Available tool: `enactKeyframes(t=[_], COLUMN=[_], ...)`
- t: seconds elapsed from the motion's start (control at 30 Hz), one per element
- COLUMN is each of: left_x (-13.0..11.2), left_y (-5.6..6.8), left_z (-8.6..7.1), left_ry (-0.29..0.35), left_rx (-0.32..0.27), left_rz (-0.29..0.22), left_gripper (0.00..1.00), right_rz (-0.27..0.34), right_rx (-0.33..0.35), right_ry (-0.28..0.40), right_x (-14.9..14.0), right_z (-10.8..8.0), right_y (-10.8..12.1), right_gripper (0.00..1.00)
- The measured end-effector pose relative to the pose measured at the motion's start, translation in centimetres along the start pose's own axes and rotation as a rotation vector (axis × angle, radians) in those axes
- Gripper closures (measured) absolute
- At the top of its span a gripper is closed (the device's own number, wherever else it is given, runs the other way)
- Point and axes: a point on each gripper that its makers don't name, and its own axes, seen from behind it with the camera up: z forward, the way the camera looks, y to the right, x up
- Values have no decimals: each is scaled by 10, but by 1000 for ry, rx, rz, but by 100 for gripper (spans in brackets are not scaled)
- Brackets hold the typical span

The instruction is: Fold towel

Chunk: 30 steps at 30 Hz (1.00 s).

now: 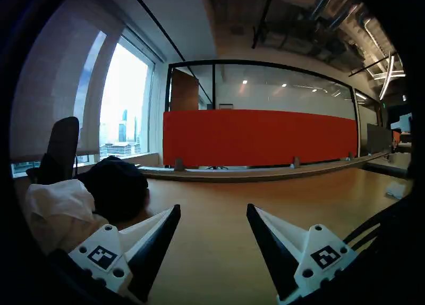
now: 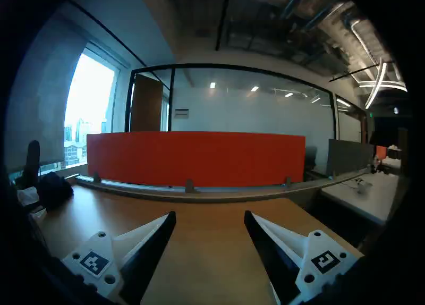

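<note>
— Where is the towel?
— A white towel [image 1: 58, 209] lies crumpled at the near left edge of the wooden surface [image 1: 223, 252]. It touches a black bundle [image 1: 117, 185] just right of it.
— And the tongs?
— The left tongs [image 1: 212, 206] gape wide with nothing between them, over wood to the right of the towel. The right tongs [image 2: 210, 213] are spread just as wide and are also empty. They face the orange divider [image 2: 196, 159] at the far edge, and the black bundle is far off to their left.
</note>
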Motion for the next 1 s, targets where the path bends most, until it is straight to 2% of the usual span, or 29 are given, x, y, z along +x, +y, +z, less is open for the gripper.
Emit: enactKeyframes(t=[0.6,1.0], left_x=[-1,-1], left_y=[5,5], left_z=[-1,-1], left_ry=[1,1], left_rx=[-20,-19], left_rz=[5,5], left_gripper=[8,8], right_rz=[-2,-37], right_rx=[-16,-13], right_ry=[7,33], right_x=[4,9], right_z=[-3,-1], right_y=[7,9], right_gripper=[1,0])
